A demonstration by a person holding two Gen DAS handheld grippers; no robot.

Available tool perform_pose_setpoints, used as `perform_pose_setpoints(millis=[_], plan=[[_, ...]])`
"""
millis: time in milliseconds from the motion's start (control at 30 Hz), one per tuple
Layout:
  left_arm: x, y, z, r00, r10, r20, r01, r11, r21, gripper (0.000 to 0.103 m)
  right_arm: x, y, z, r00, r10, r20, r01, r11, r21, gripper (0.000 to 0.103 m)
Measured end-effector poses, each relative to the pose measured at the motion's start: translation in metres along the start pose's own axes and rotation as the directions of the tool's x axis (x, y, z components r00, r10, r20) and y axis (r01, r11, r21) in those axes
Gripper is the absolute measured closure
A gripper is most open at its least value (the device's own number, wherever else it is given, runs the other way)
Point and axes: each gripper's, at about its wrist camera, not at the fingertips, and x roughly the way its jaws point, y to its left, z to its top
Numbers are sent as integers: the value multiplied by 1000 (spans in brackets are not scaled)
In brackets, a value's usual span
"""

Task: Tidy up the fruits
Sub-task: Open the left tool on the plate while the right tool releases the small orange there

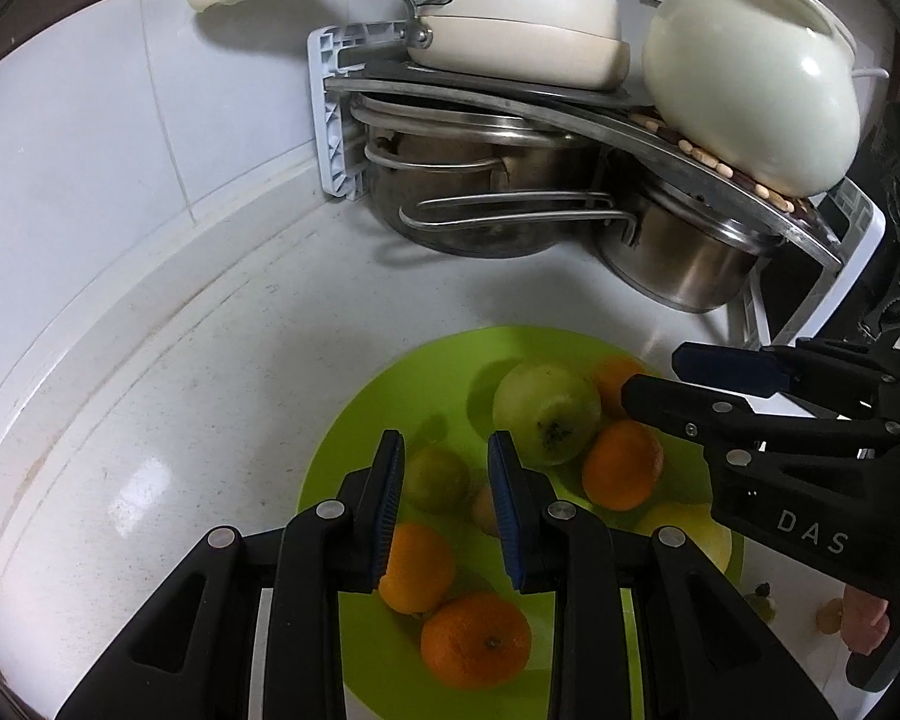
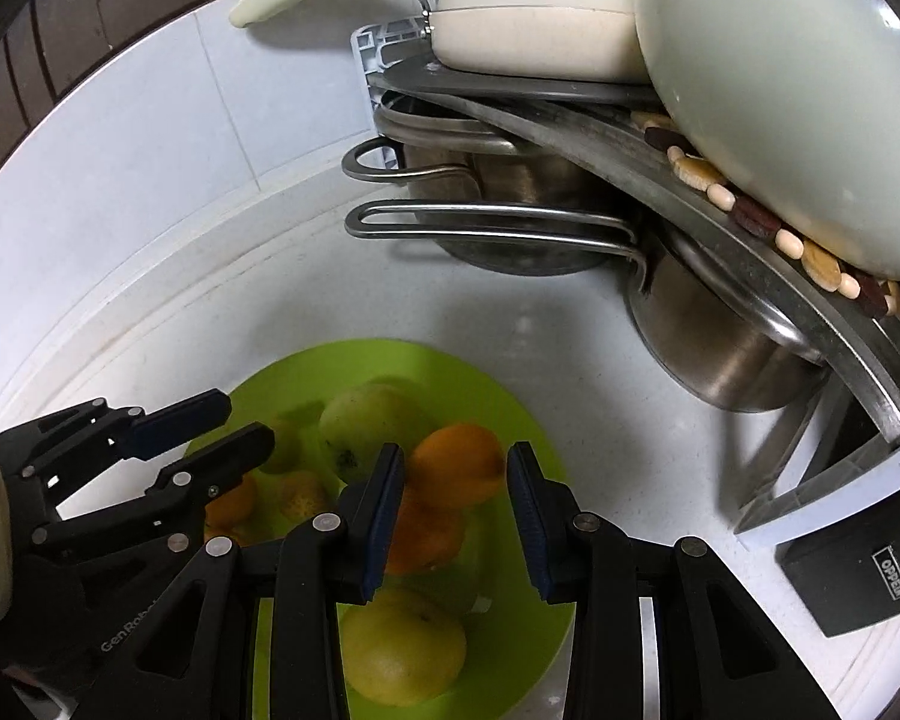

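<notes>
A lime-green plate [image 1: 366, 414] lies on the white table [image 1: 150, 420], well in from the back edge where the table meets the tiled wall. On the plate sit several oranges [image 1: 477, 639], a large pale green apple [image 1: 546, 411], a small green citrus fruit [image 1: 435, 477] and a yellow-green fruit [image 2: 402, 642] at the near rim. The left gripper [image 1: 444, 510] hangs over the near part of the plate with its blue-padded fingers [image 1: 390, 510] apart and nothing between them; the small green fruit and one orange show in the gap below. The right gripper [image 2: 453, 516] hovers over the plate too, fingers [image 2: 528, 516] spread and holding nothing, with oranges visible beneath the gap. At the back right corner of the table stands a pot rack [image 1: 330, 114]: steel pots [image 1: 678, 264] sit under its shelf, while a cream saucepan [image 1: 522, 24] and a cream kettle [image 1: 750, 90] rest on top.
</notes>
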Motion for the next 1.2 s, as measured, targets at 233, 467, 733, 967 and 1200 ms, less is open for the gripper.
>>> perform_pose_setpoints(millis=[233, 467, 733, 967, 1200], plan=[[-11, 1, -3, 1000, 10, 17, -10, 1000, -9, 69, -9, 4, -3, 1000, 6, 4, -6, 1000, -8, 66], [-36, 4, -6, 998, 32, 53, -31, 999, -27, 66, -33, 10, -10, 999, -6, 49, 8, 1000, -28, 66], [-80, -4, -9, 993, 15, 115, -12, 999, -31, 62, -75, 19, -22, 992, 4, 122, 1, 999, -42, 66], [-123, -22, -11, 983, -19, 184, 20, 1000, -2, 57, -120, 20, -34, 980, -5, 200, 12, 999, -32, 60], [-161, -40, -19, 967, -50, 248, 43, 998, 34, 52, -164, 13, -51, 963, -44, 267, 43, 999, 9, 45]])
